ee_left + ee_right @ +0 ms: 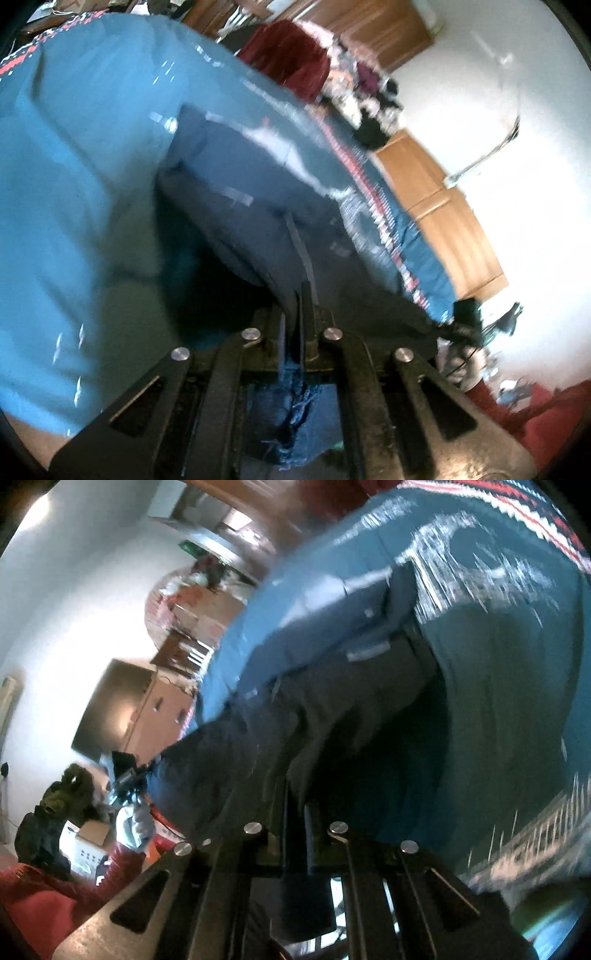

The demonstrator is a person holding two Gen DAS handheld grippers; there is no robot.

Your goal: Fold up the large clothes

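Both claws, left claw [295, 310] and right claw [295, 805], are clamping the blue garment [92, 147] aloft. Blurring is suggesting fast motion; thin pinches are risking slipping, dropping one edge.

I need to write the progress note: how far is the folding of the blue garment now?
Done: both grippers have taken hold; the left gripper and the right gripper are each shut on the blue garment. In hand: the cloth hangs lifted between them, and the pictures are blurred. Left: no finished fold shows, so the folding and laying down seem still to do.
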